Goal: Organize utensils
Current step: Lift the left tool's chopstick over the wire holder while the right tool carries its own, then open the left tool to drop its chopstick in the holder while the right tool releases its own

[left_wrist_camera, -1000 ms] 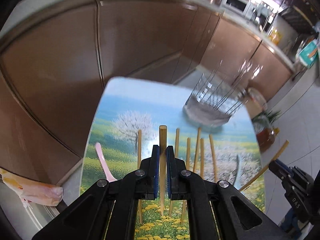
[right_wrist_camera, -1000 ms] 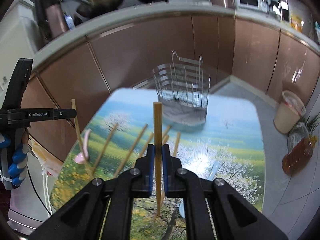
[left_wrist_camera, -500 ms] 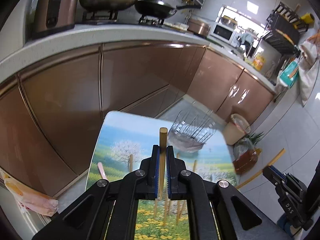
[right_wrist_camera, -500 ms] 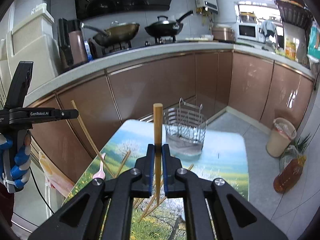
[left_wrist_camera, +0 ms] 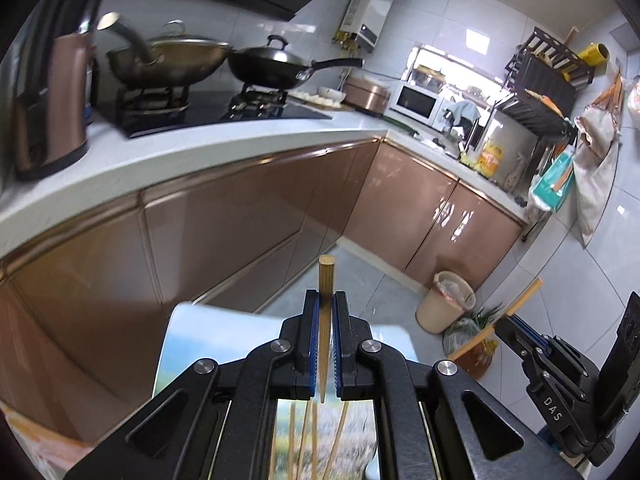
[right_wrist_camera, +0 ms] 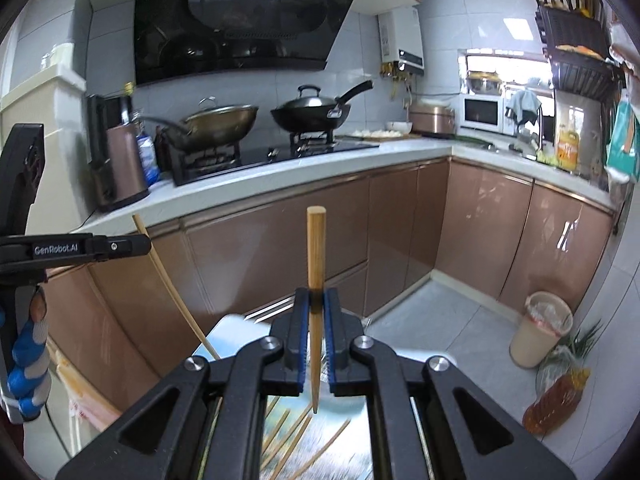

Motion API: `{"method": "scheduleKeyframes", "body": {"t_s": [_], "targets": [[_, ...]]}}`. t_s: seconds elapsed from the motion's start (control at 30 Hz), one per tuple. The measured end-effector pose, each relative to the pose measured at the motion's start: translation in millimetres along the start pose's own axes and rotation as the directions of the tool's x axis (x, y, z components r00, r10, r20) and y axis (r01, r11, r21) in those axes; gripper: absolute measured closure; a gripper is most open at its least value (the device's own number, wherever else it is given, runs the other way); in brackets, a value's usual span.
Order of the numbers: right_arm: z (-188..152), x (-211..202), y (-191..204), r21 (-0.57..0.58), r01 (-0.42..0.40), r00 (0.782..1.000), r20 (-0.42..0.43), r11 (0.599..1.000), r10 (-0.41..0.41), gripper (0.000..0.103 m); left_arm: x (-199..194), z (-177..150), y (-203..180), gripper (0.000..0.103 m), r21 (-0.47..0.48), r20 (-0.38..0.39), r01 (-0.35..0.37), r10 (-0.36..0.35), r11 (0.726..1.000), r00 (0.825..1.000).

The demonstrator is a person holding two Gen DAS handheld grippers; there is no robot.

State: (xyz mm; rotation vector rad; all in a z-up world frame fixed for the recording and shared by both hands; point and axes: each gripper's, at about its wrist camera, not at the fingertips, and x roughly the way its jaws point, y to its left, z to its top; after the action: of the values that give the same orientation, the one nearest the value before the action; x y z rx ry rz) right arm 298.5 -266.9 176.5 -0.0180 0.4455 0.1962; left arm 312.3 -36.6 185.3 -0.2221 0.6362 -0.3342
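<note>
My left gripper (left_wrist_camera: 325, 300) is shut on a wooden chopstick (left_wrist_camera: 326, 280) that stands upright between its blue pads. My right gripper (right_wrist_camera: 316, 300) is shut on another wooden chopstick (right_wrist_camera: 316, 248), also upright. Both are raised high above the small table (left_wrist_camera: 192, 328) with the landscape print. Several loose chopsticks (right_wrist_camera: 296, 440) lie on the table below the jaws. The right gripper (left_wrist_camera: 520, 332) with its chopstick shows at the right of the left wrist view. The left gripper (right_wrist_camera: 132, 246) shows at the left of the right wrist view. The wire utensil rack is hidden.
Brown kitchen cabinets (right_wrist_camera: 280, 248) and a white counter (left_wrist_camera: 200, 148) with two woks on a stove stand behind the table. A beige waste bin (right_wrist_camera: 540, 328) and an oil bottle (right_wrist_camera: 556, 404) stand on the tiled floor at the right.
Both grippers have risen and tilted upward with their chopsticks. The table and wire rack have dropped out of sight, and the counter and stove have come into view.
</note>
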Motion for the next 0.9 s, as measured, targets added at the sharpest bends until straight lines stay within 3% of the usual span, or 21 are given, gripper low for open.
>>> {"method": "scheduleKeyframes", "body": {"t_s": [0.17,0.33,0.63,0.9], "targets": [[14.8,47.9,-15.7,-0.005,0.02,1.0,-0.004,1.0,-0.02,0.097,48.1,20.6,-8.4,0.097,-0.006,0.004,0.015,-0.015,1.0,1.0],[2.3,98.8,-30.9,0.007,0.021,1.0,-0.024,1.0,-0.02,0.097,101.4,24.1,-9.8,0.097,-0.007,0.01,0.005,-0.005,1.0,1.0],[-60.0,169.3,-52.2,0.043,0.002,0.998,-0.063,0.999,0.0,0.096,198.4,-16.9,4.1,0.097,-0.005,-0.041,-0.04,0.04,0.999,0.998],[-105.5,186.6,-70.8,0.132,-0.006,0.998,-0.065,0.991,0.014,0.096,226.9,-46.4,14.4,0.097,0.029,-0.074,-0.077,0.079,0.997,0.994]]}}
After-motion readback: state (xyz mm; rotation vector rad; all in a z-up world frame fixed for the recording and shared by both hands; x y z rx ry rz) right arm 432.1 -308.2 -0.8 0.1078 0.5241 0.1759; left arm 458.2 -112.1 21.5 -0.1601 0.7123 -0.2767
